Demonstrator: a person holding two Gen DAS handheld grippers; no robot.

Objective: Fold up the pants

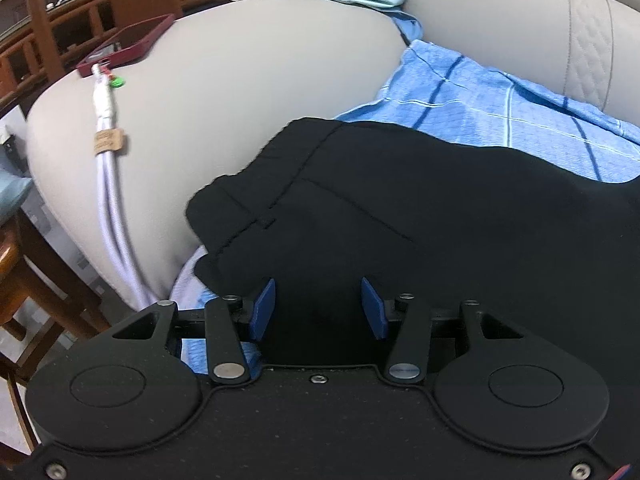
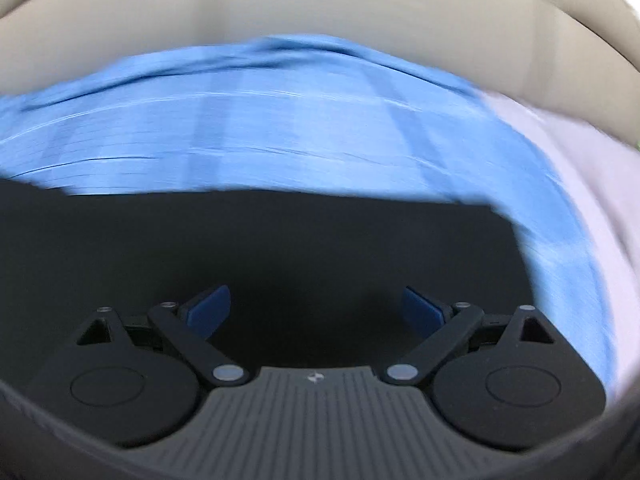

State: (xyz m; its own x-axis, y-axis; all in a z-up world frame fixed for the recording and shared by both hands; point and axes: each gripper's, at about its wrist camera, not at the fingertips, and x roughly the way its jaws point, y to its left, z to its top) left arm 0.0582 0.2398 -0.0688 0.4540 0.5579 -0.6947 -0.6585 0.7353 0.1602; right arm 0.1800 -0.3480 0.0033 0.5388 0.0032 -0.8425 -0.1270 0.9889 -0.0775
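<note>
On the sofa's blue checked blanket (image 1: 480, 96), the black pants (image 1: 400, 208) lie bunched, waistband toward the armrest, seemingly partly folded, while the left gripper (image 1: 318, 306) and right gripper (image 2: 316, 306) hover with jaws apart, gripping nothing.

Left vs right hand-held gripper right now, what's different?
Left hand-held gripper: jaws about half open. Right hand-held gripper: jaws spread wide. The left view is sharp, showing the waistband of the black pants beside the sofa arm; the right view is motion-blurred. Shared: blue pads, both over the pants on the blue blanket, no cloth visibly pinched.
</note>
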